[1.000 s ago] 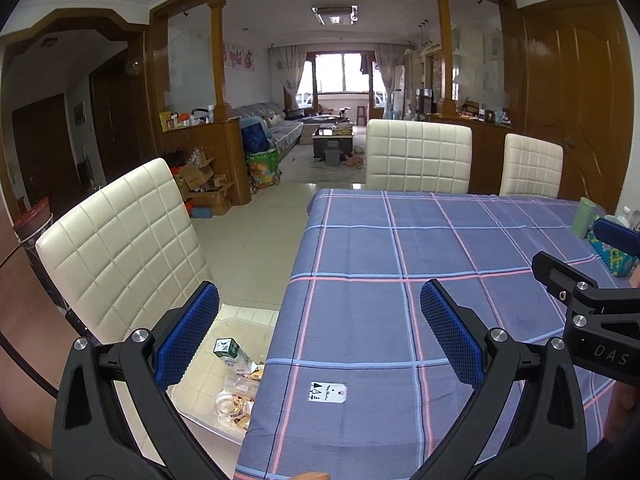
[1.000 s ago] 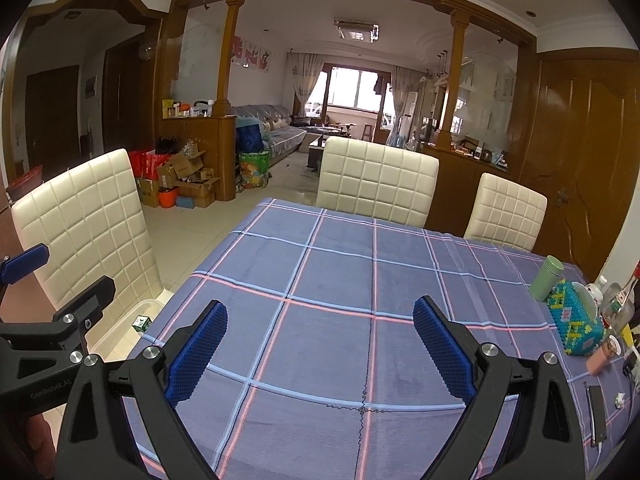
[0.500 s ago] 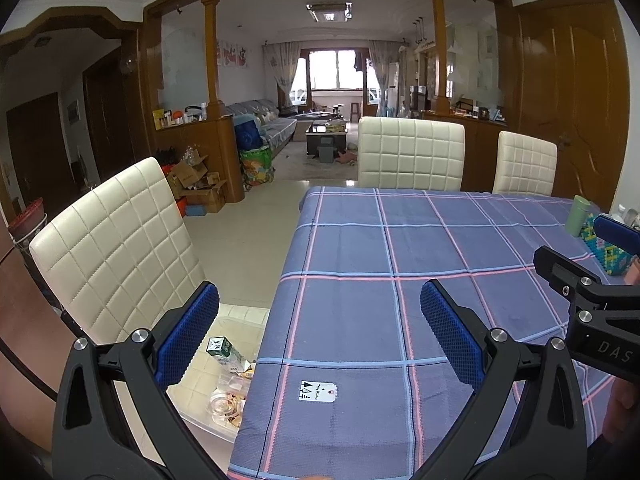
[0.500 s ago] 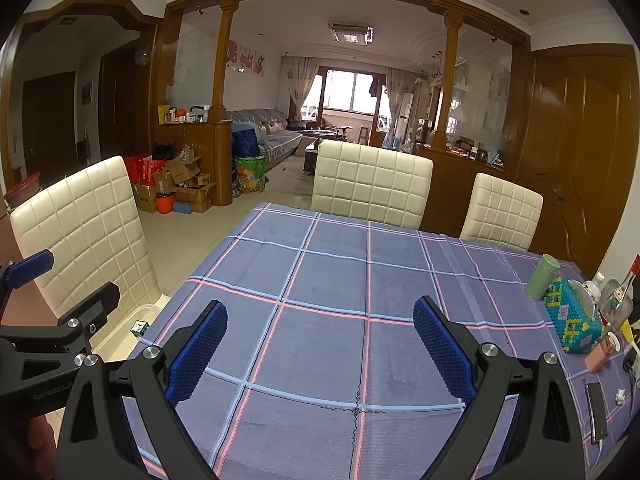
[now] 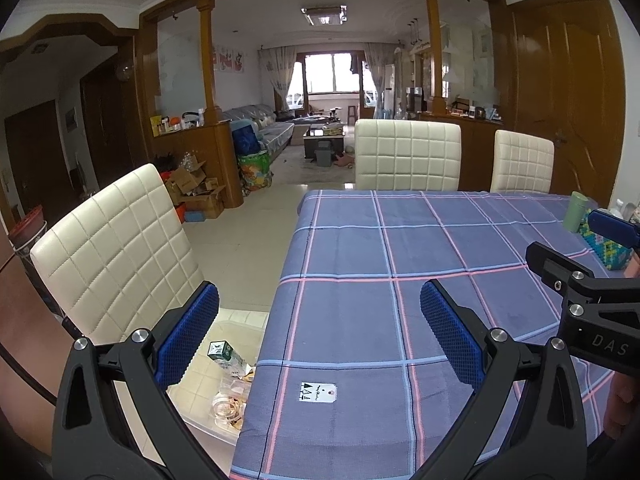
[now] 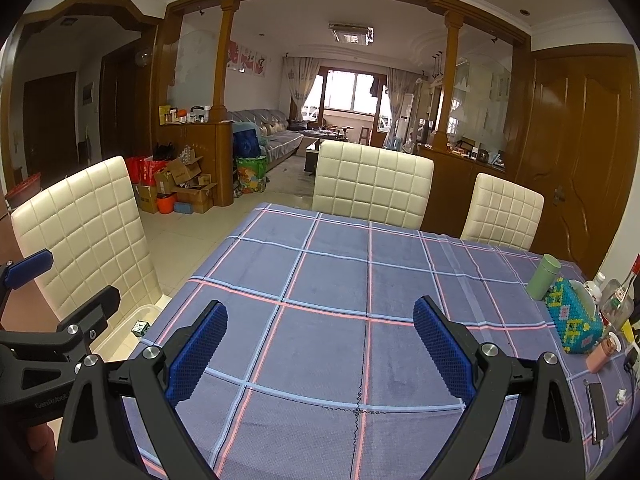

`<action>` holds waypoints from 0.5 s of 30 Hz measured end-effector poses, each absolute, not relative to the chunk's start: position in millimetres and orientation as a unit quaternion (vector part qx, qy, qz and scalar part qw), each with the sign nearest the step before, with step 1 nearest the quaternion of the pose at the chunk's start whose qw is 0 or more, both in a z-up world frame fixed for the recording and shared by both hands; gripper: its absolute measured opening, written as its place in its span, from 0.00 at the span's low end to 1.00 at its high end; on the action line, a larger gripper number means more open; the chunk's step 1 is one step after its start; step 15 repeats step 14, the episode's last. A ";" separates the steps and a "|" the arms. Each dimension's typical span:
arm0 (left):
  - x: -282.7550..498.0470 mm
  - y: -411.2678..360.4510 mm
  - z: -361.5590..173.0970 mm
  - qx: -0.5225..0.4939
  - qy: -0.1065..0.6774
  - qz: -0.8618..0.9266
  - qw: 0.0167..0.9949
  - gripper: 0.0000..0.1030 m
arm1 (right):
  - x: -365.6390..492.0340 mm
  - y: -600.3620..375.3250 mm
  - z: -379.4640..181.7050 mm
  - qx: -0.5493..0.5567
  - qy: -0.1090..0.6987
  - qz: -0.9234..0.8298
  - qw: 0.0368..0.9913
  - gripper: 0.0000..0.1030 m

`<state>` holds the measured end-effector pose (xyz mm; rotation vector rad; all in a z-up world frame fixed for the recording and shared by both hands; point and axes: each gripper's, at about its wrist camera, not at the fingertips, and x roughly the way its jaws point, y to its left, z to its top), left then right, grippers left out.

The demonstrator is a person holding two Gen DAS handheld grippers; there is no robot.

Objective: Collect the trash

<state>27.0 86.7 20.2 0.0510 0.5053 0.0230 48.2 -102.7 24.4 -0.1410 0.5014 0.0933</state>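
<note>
Both grippers hang above the near end of the desk [image 6: 320,280], which is covered by a blue checked cloth, and both are empty: the left gripper [image 5: 320,332] has its jaws wide apart with nothing between the blue pads, and the right gripper [image 6: 320,344] is likewise spread and holding nothing. Over the last second little has changed except the viewpoint: the left gripper has drifted slightly so that more of the floor beside the desk shows and the desk's edge sits further right in its view, while the right gripper has edged a bit too, with no closing of either jaw. The trash [image 5: 230,384] lies in a clear plastic bin [image 5: 240,326] on the floor, tucked between the white quilted chair [image 5: 116,248] and the hanging edge of the cloth; a small green-and-white carton [image 5: 220,350] sits on top of crumpled wrappers and plastic. From the right wrist view only a corner of that bin and the carton [image 6: 141,327] peek out past the desk's edge. A small white tag [image 5: 318,392] lies on the cloth near the left gripper; whether it is loose litter or part of the cloth I cannot tell. With the desk top otherwise bare of scraps, collection looks largely finished, or paused before a last item.
</note>
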 end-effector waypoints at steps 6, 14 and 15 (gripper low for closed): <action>29.2 89.3 19.1 0.017 0.261 0.010 0.965 0.96 | 48.3 -103.1 23.7 -0.068 0.250 0.046 0.965 0.89; 31.1 90.8 18.6 0.015 0.265 0.016 0.964 0.96 | 49.0 -103.7 23.0 -0.067 0.251 0.046 0.964 0.89; 31.1 90.8 18.6 0.015 0.265 0.016 0.964 0.96 | 49.0 -103.7 23.0 -0.067 0.251 0.046 0.964 0.89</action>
